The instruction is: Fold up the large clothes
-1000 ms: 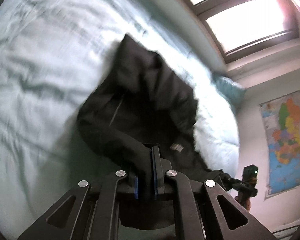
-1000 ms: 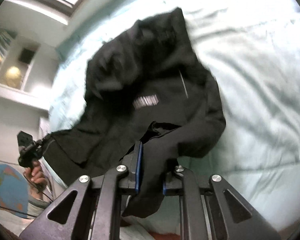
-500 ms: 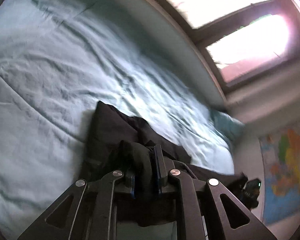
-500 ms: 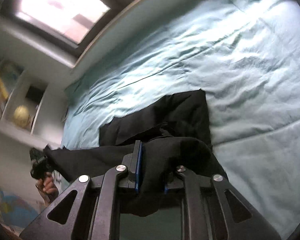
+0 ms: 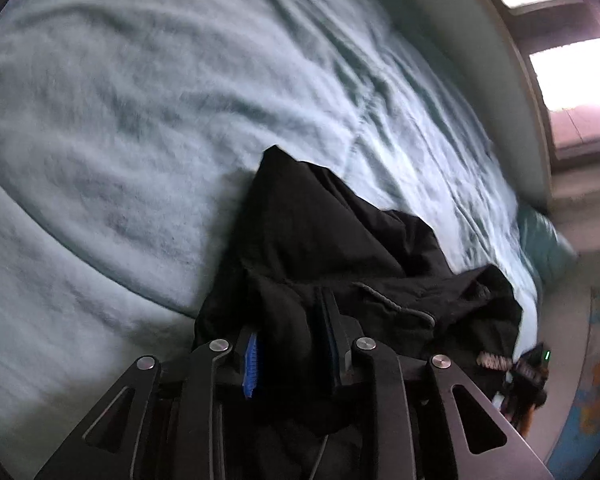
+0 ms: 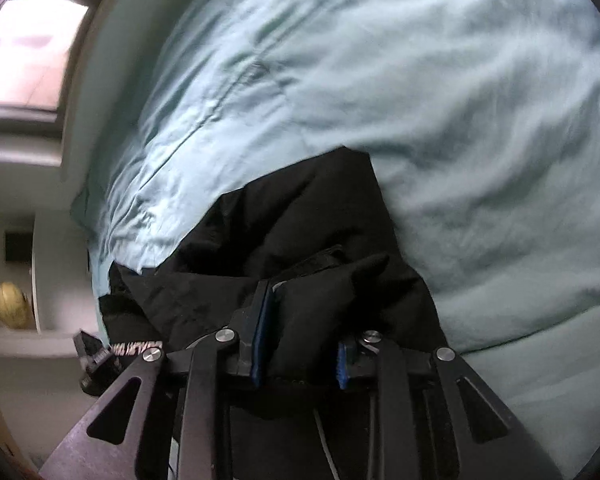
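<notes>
The black hoodie (image 5: 340,248) lay bunched on the pale blue bedspread (image 5: 140,120), stretching forward and away from both tools, its long axis running crosswise between them. The left gripper (image 5: 292,344) and right gripper (image 6: 304,340) each stood partly open with a fold of cloth between the fingers, seemingly loosening. Neither looked nearer.
</notes>
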Demonstrator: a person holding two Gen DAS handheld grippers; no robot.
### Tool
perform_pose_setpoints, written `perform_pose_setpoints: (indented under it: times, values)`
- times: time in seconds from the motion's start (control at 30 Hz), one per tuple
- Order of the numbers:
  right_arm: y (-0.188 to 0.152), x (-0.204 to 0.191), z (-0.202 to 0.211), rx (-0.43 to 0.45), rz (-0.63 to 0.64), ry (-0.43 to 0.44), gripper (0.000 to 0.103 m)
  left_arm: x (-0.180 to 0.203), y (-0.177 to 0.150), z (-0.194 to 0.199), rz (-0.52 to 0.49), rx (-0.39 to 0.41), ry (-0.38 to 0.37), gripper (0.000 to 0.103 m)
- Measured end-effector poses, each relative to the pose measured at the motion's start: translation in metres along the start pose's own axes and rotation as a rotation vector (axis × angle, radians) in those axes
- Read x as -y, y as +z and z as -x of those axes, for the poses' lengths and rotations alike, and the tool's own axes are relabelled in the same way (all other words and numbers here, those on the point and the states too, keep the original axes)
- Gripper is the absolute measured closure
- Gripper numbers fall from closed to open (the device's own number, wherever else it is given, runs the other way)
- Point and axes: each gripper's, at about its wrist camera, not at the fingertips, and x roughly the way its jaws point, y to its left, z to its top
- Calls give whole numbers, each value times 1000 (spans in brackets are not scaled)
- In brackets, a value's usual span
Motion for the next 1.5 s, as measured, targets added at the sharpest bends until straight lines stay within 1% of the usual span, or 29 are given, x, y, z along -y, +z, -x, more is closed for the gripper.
perform_pose_setpoints:
  times: [0.03, 0.07, 0.1, 0.13, 0.17, 0.2, 0.27, 0.3, 0.33, 0.37, 0.43, 0.47, 0.53, 0.6, 0.63, 0.7, 0.77, 0.9, 1.07, 1.1, 1.13, 1.17, 1.2, 1.23, 1.27, 1.33, 1.37, 1.43, 1.5]
  values:
    - [-2, -3, 8, 0, 22, 4, 72, 3, -3, 10, -38, -16, -5, 71]
    - [-5, -6, 17, 2, 37, 11, 69, 5, -6, 20, -65, -32, -22, 66]
    - [-7, -10, 26, 5, 57, 17, 66, 8, -7, 30, -79, -39, -38, 58]
    - [-10, -15, 39, 12, 88, 17, 64, 8, -12, 45, -95, -39, -62, 55]
    - [-13, -21, 49, 21, 117, 23, 56, 6, -15, 56, -101, -33, -76, 51]
    - [-18, -26, 62, 41, 163, 40, 44, 4, -21, 71, -105, -28, -93, 48]
    - [-30, -38, 91, 94, 254, 53, 32, -3, -31, 98, -104, -8, -112, 47]
    - [-34, -41, 99, 112, 280, 52, 28, -6, -35, 109, -103, 8, -115, 45]
    - [-38, -45, 105, 129, 308, 47, 27, -7, -38, 116, -101, 23, -114, 44]
    - [-41, -48, 107, 137, 331, 30, 24, -9, -41, 125, -108, 47, -99, 39]
    - [-42, -51, 97, 126, 371, -61, 24, -6, -40, 127, -132, 81, -72, 37]
    - [-39, -52, 88, 115, 390, -111, 24, -4, -35, 124, -138, 96, -51, 37]
    - [-31, -54, 73, 123, 435, -212, 24, 0, -22, 111, -142, 105, -52, 37]
    - [-18, -55, 56, 123, 478, -286, 24, 3, -6, 95, -154, 110, -51, 37]
    - [-12, -54, 51, 119, 490, -300, 24, 5, 2, 86, -159, 111, -40, 37]
    - [1, -56, 39, 109, 531, -325, 24, 8, 18, 67, -187, 101, -3, 37]
    - [8, -57, 29, 95, 576, -345, 24, 8, 33, 44, -222, 57, 5, 37]
    - [17, -52, 8, 37, 656, -358, 24, 2, 49, 11, -238, -45, -45, 37]
    - [32, -43, -16, -22, 637, -312, 24, 2, 51, -16, -230, -108, -116, 37]
    - [34, -42, -20, -32, 628, -306, 34, 4, 51, -18, -225, -92, -92, 42]
    - [33, -43, -23, -43, 621, -292, 49, 7, 49, -17, -227, -65, -69, 51]
    - [30, -45, -23, -29, 627, -310, 63, 9, 46, -15, -232, -44, -42, 66]
    - [25, -48, -19, -3, 647, -336, 71, 11, 43, -12, -235, -30, -31, 83]
    - [19, -51, -15, 24, 664, -352, 79, 14, 38, -6, -241, -4, -45, 90]
    - [11, -54, -7, 62, 677, -377, 84, 16, 34, 1, -246, 25, -47, 92]
    - [-3, -65, 14, 133, 696, -431, 85, 29, 25, 25, -281, 97, -21, 92]
    - [-9, -72, 29, 177, 702, -450, 85, 36, 22, 38, -289, 127, -31, 92]
    - [-11, -85, 56, 248, 700, -472, 85, 48, 26, 60, -303, 162, -64, 92]
    - [-2, -98, 74, 292, 678, -479, 85, 68, 41, 76, -336, 180, -81, 92]
